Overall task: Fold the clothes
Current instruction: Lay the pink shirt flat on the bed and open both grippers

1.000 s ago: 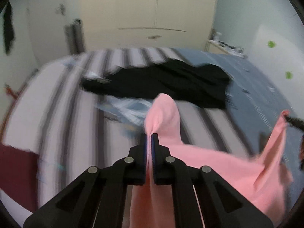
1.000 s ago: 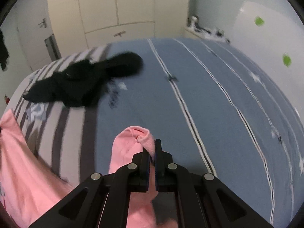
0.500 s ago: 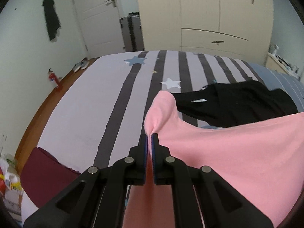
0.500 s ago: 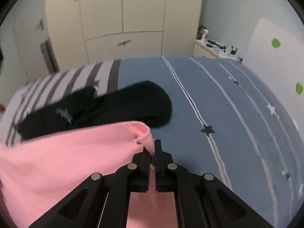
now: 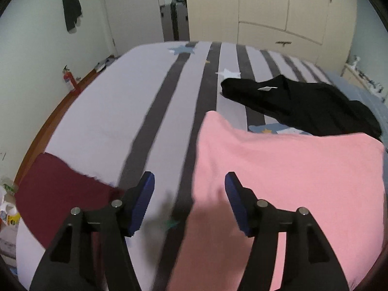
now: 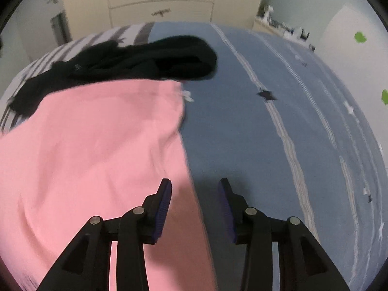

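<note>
The pink garment (image 5: pixel 291 174) lies spread on the bed (image 5: pixel 116 121), its far edge just short of a black garment (image 5: pixel 303 104) heaped farther up the cover; in the right wrist view the same pink cloth (image 6: pixel 92 150) fills the left half, its right edge running along the blue part of the bed. Both tongs are letting go: the left tongs (image 5: pixel 189 203) have their jaws opening, the pink cloth's left edge lying below the gap and neither pad pressing on it, and the right tongs (image 6: pixel 194 208) are opening likewise over the cloth's right edge. By my reading the garment is laid out flat or has had one fold laid down, which I cannot tell; further folds look still to come, and the black garment is unfolded. A dark red cloth (image 5: pixel 60 194) lies at the bed's near left corner, just left of the left tongs. The black heap crowds the pink cloth's far edge and may hinder folding that way.
</note>
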